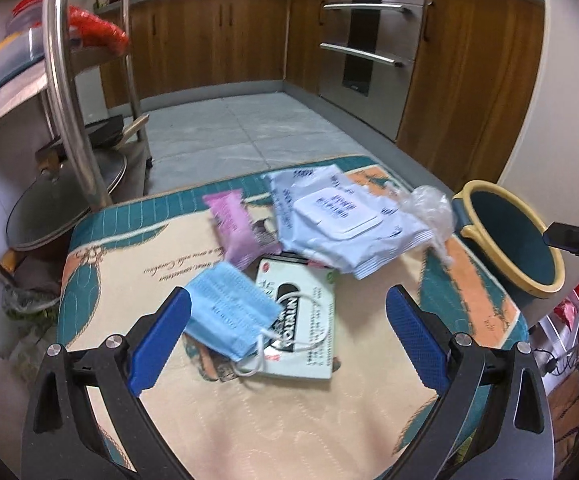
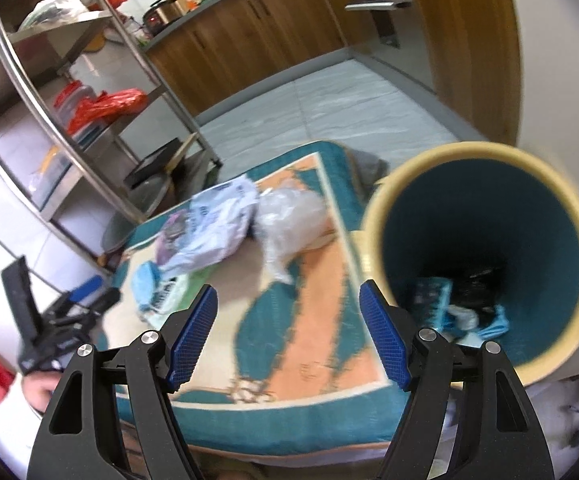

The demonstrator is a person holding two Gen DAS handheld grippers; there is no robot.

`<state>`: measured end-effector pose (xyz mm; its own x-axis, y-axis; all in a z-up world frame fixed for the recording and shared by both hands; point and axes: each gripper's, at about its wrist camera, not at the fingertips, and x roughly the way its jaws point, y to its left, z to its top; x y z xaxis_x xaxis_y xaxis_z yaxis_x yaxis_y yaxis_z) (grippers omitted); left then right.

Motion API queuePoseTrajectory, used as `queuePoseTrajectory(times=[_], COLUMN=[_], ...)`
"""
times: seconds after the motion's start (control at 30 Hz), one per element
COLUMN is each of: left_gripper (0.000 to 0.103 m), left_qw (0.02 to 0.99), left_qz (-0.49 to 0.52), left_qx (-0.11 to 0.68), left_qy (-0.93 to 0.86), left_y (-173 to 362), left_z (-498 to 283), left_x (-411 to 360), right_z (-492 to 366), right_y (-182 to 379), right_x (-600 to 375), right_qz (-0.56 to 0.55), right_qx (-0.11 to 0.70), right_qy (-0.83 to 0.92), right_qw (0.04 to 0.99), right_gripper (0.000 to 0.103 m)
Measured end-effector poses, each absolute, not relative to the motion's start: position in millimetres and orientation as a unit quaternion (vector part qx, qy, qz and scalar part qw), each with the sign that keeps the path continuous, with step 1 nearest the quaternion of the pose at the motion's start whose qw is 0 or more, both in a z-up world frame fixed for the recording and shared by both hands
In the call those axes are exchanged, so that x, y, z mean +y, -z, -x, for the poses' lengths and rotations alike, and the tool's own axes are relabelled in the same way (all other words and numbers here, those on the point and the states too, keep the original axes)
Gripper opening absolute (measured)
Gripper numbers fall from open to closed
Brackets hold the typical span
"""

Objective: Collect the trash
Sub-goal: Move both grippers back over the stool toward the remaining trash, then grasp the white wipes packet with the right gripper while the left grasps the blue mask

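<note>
Left gripper (image 1: 287,312) wide, nothing held. Blue face mask (image 1: 231,314) lower centre of the left wrist frame, just beside the left jaw, atop a white box (image 1: 309,320). Right gripper (image 2: 287,336) wide, nothing held; bin (image 2: 569,304) at right of frame, trash inside, beyond the right jaw.

A worktop (image 1: 249,420) covered with a cream, teal and orange patterned cloth lies below the left tongs (image 1: 289,322). Ahead of them lie a blue face mask (image 1: 229,316) overlapping a white box (image 1: 309,320), then a pink packet (image 1: 237,228), a pale wipes pack (image 1: 341,220) and crumpled clear plastic (image 1: 429,208).
</note>
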<state>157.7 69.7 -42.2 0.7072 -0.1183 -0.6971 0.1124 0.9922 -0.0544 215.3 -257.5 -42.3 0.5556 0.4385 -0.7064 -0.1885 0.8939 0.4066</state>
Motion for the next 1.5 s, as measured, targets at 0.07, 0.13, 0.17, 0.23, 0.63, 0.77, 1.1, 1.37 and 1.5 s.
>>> queuePoseTrajectory(times=[0.07,0.13,0.17,0.23,0.63,0.77,1.1,1.37,1.5], left_gripper=[0.096,0.096,0.096,0.096,0.096,0.096,0.09,0.081,0.077], left_qw=[0.922,0.921,0.92,0.92,0.907,0.904,0.9,0.888,0.884], left_qz=[0.009,0.015,0.017,0.026,0.089,0.099,0.123,0.182,0.201], left_qx=[0.384,0.388,0.389,0.39,0.413,0.415,0.418,0.422,0.422], left_qy=[0.054,0.042,0.037,0.028,0.006,0.008,0.004,0.0,-0.005], left_y=[46,49,50,51,65,68,74,85,90], left_z=[-158,-159,-160,-159,-165,-166,-170,-173,-174], left_x=[75,81,85,91,117,117,124,140,143], right_z=[-222,-230,-235,-245,-293,-303,-309,-308,-302], right_y=[46,52,56,64,102,112,136,130,117], right_x=[-246,-236,-232,-222,-172,-165,-156,-155,-154], right_qz=[-0.159,-0.185,-0.198,-0.217,-0.307,-0.322,-0.355,-0.364,-0.356], right_qx=[0.441,0.448,0.453,0.462,0.49,0.5,0.527,0.508,0.491], right_qy=[-0.191,-0.199,-0.202,-0.198,-0.168,-0.155,-0.151,-0.177,-0.192], right_qw=[0.862,0.851,0.846,0.837,0.798,0.789,0.758,0.76,0.771], right_gripper=[0.074,0.074,0.074,0.074,0.074,0.074,0.044,0.024,0.018])
